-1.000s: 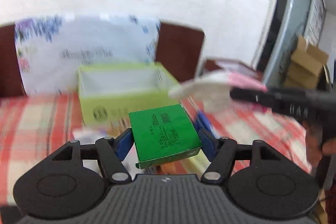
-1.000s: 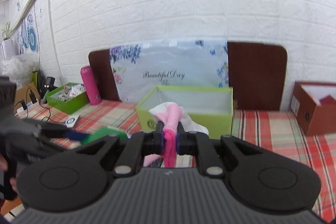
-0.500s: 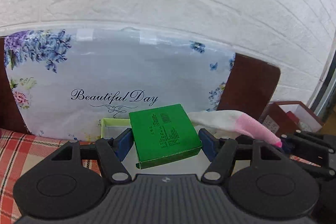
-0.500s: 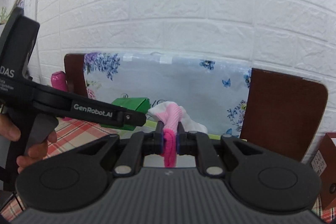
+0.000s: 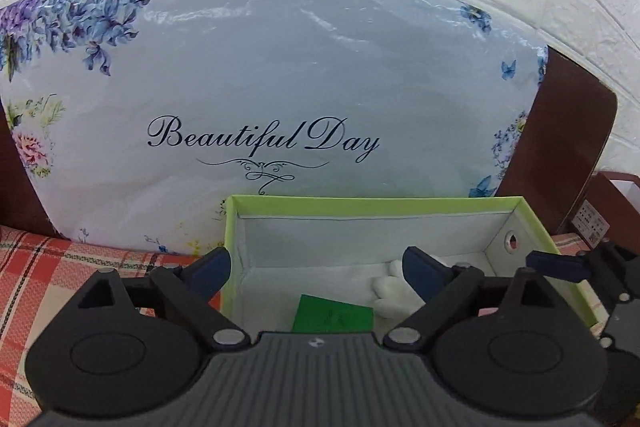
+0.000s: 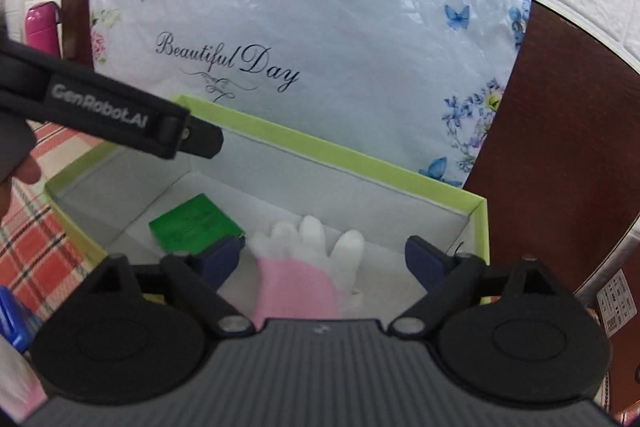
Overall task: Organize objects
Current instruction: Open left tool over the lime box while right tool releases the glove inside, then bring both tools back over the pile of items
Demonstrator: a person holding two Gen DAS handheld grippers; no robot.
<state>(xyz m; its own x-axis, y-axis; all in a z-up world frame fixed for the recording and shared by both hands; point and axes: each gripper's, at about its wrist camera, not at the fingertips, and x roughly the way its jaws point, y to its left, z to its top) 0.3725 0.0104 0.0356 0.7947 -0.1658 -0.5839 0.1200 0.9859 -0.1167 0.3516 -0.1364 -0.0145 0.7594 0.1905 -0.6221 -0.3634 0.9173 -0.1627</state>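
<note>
Both tongs, left (image 5: 316,267) and right (image 6: 322,259), wide, empty. Green box (image 6: 196,229) and glove (image 6: 308,263) inside the bin (image 6: 340,157). Best lifted straight up, clear of the rim.

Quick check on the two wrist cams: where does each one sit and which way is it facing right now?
Left wrist: on the left gripper, looking forward and down into the lime-green box; own open fingers show, with the right gripper at the right edge.
Right wrist: on the right gripper, looking down into the box from the other side; own open fingers show, with the left gripper and the hand holding it at upper left.
Shared: the box, green packet, white-and-pink glove, the "Beautiful Day" bag.
</note>
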